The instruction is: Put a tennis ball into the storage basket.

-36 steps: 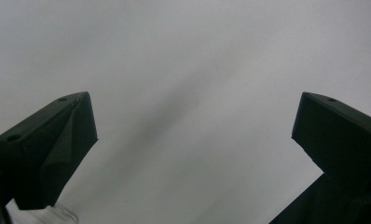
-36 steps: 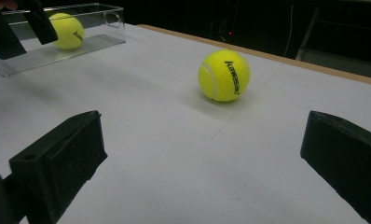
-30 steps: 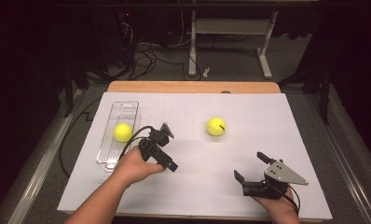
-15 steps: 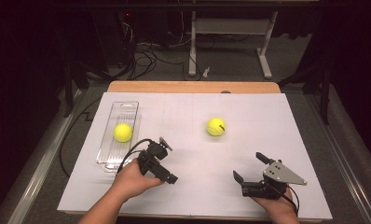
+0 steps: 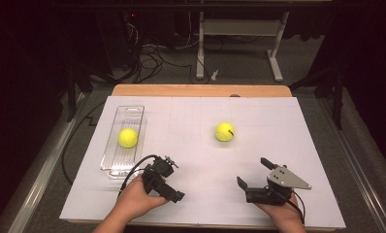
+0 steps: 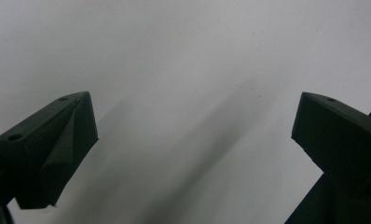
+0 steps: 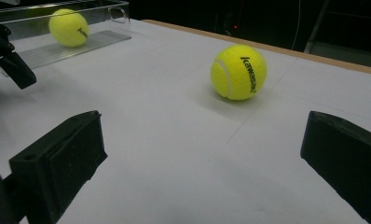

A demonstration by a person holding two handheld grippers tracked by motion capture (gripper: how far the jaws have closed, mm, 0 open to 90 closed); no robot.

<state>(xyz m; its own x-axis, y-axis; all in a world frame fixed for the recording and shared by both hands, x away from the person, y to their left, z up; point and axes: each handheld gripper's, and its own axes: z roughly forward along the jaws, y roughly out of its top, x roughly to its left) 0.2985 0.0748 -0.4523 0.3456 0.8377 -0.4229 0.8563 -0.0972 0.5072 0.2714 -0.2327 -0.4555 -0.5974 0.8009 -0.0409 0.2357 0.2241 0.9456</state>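
Both claws, left claw (image 5: 166, 182) and right claw (image 5: 255, 171), gape empty; loose ball (image 5: 224, 131) lies unobstructed beyond the tray (image 5: 114, 161).

Over the last second the left gripper (image 5: 173, 182) is drawn back from beside the clear plastic tray (image 5: 114, 160) toward the near edge of the white sheet (image 5: 191, 213). A second ago it is seen just right of the tray's near end, close to the tennis ball (image 5: 128, 138) lying in the tray; now it is seen nearer the person, with the left hand (image 5: 135, 196) pulled lower in the high view and less of the forearm shown. The gripper is also turned, so that its jaws are now pointed down at the bare sheet, spread wide with nothing between them.
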